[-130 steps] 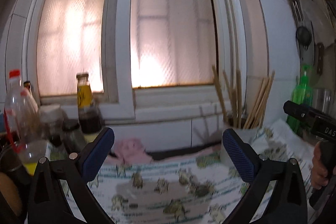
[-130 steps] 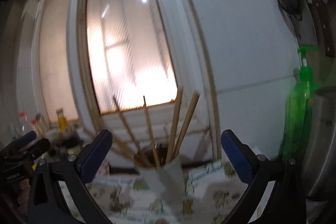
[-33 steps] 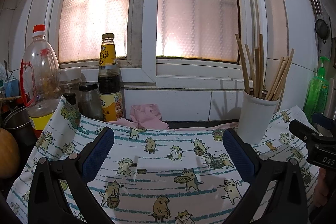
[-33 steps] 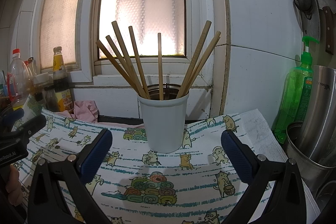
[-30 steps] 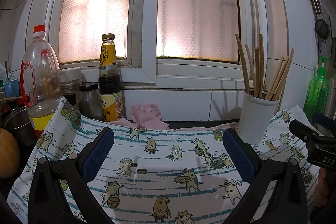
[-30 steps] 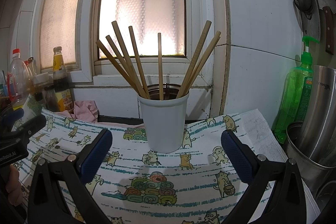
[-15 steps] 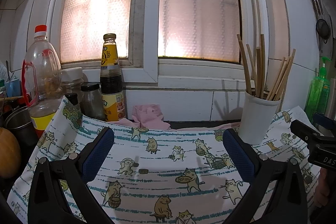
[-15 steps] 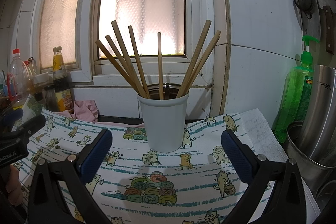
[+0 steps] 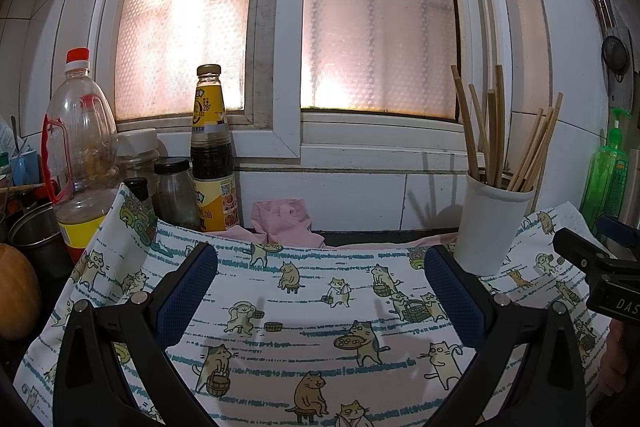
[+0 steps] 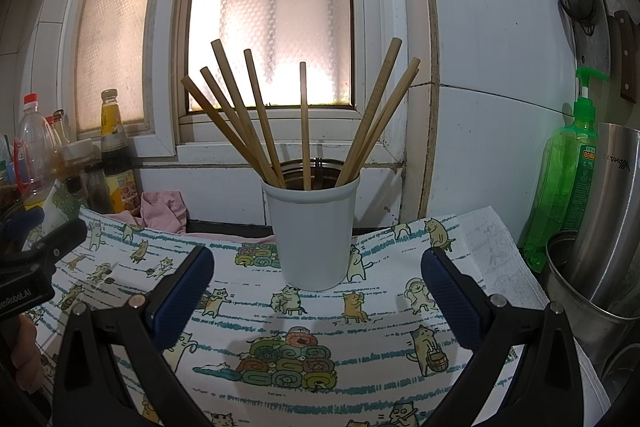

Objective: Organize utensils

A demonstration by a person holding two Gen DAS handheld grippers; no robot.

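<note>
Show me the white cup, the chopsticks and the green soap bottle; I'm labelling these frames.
white cup (image 10: 312,239), right wrist view, front wall.
chopsticks (image 10: 305,123), right wrist view, shaft of the upright middle stick.
green soap bottle (image 10: 560,195), right wrist view, bottle body.

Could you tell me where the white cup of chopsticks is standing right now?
The white cup stands on the cat-print cloth below the window, centred ahead of the right gripper; the green soap bottle is to its right.

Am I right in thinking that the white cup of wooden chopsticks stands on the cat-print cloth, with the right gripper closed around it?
Not quite: the right gripper is open and holds nothing, as the right wrist view shows. Its fingers sit apart, short of the white cup. The wooden chopsticks do stand in it, on the cat-print cloth.
</note>
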